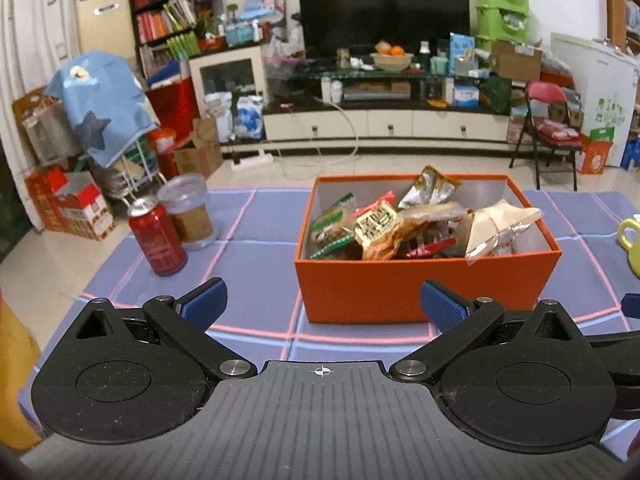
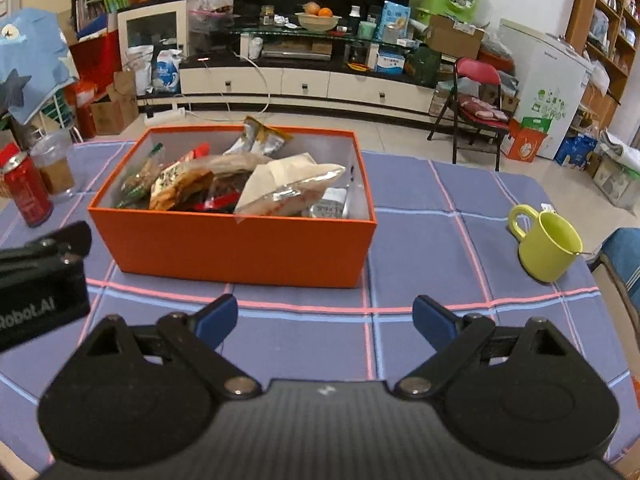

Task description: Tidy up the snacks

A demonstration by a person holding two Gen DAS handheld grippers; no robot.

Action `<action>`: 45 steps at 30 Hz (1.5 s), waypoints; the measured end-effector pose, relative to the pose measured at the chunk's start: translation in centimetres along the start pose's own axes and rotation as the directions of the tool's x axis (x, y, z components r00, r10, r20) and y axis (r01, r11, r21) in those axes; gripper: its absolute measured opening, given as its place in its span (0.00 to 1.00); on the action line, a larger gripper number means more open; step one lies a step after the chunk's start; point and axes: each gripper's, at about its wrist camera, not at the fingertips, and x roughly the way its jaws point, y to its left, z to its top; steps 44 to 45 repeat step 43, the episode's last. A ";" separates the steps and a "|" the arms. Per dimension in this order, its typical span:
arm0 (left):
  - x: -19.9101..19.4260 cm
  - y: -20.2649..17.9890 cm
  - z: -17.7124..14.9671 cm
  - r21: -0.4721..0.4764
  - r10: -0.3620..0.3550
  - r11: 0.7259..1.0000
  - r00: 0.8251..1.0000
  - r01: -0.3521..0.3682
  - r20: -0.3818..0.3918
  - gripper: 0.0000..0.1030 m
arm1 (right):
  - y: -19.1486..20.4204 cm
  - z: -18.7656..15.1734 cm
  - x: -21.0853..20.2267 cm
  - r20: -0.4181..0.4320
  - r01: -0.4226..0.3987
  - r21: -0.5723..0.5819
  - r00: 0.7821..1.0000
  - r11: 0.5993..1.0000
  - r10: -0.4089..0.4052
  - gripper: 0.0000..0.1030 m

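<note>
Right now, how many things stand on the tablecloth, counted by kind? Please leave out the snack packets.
Orange box: 1
Red can: 1
Clear plastic cup: 1
Green mug: 1
Total: 4

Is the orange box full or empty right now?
Full: the orange box has no lid, and snack packets heap up to its rim, one silver packet poking above it.

"Robot.AI" in pale letters on black body of left gripper [image 2: 68, 240], left of orange box [image 2: 240, 248]. Snack packet [image 1: 378, 228] in box: large Chinese characters, unreadable.
</note>
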 end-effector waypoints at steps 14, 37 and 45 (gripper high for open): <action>0.0 -0.2 -0.4 -0.001 -0.009 1.000 1.000 0.009 -0.008 0.92 | 0.9 -0.6 0.2 -0.009 -0.018 -0.028 1.000 0.999 0.018 0.91; 0.4 -0.2 -0.5 0.005 -0.009 1.000 0.999 0.009 -0.034 0.92 | 1.0 -0.7 0.2 -0.008 -0.035 -0.031 0.999 0.999 0.035 0.91; 0.5 -0.3 -0.5 0.007 -0.010 1.000 0.999 0.010 -0.036 0.92 | 1.0 -0.7 0.2 -0.007 -0.036 -0.031 0.999 0.999 0.035 0.91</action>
